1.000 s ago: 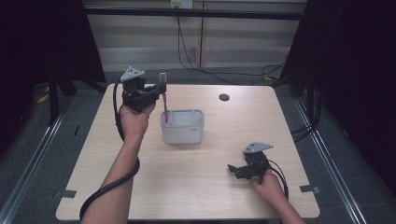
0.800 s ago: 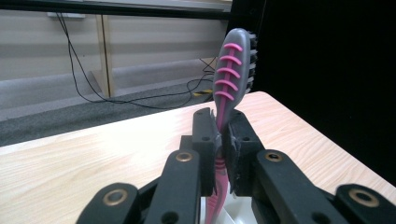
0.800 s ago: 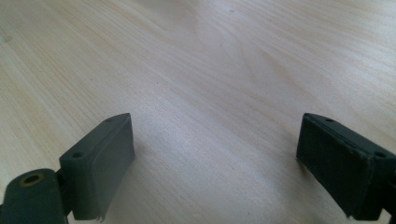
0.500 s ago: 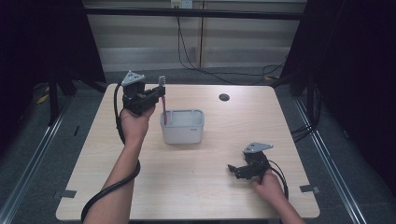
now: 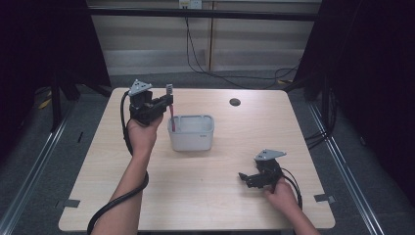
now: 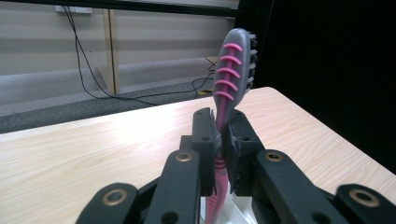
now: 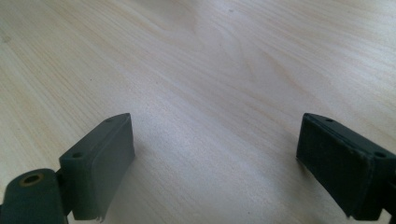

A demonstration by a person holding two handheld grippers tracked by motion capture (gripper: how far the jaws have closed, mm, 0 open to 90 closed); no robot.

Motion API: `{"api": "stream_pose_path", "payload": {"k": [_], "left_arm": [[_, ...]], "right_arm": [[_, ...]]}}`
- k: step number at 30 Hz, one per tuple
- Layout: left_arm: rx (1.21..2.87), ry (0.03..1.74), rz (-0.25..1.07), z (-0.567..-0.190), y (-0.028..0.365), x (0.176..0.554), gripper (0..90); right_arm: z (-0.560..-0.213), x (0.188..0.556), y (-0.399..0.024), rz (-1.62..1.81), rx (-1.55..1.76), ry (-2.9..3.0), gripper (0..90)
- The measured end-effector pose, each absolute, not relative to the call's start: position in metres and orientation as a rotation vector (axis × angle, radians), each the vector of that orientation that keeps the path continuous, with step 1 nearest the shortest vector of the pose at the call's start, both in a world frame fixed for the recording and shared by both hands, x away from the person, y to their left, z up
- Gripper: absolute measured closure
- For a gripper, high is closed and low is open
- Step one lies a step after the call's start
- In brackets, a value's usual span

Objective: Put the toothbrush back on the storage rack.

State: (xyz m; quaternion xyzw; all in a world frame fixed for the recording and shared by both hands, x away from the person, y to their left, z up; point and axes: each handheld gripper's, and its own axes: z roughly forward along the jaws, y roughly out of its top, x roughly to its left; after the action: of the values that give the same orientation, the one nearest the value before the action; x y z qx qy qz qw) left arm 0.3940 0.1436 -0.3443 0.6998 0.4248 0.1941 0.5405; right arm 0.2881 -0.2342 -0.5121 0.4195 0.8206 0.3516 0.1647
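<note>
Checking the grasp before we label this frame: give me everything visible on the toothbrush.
The toothbrush is grey plastic with pink rubbery ribs on the back of its head, dark and pale bristles facing away, and a pink handle. It stands nearly upright, head up, clamped at the neck between the pads of the left gripper. Its lower end dips at the rim of the white bin.

One toothbrush [image 6: 229,88], one white tub [image 5: 191,133], two claws, left [image 5: 168,100], right [image 5: 243,177], one table [image 5: 220,196]
</note>
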Motion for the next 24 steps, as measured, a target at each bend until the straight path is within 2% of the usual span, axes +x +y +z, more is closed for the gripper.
{"api": "stream_pose_path", "payload": {"k": [24], "left_arm": [[1.665,1.018,0.47,-0.37,0.142,0.387,83.5]], "right_arm": [[-0.512,0.288,-0.234,1.001,1.195,2.336,10.3]]}}
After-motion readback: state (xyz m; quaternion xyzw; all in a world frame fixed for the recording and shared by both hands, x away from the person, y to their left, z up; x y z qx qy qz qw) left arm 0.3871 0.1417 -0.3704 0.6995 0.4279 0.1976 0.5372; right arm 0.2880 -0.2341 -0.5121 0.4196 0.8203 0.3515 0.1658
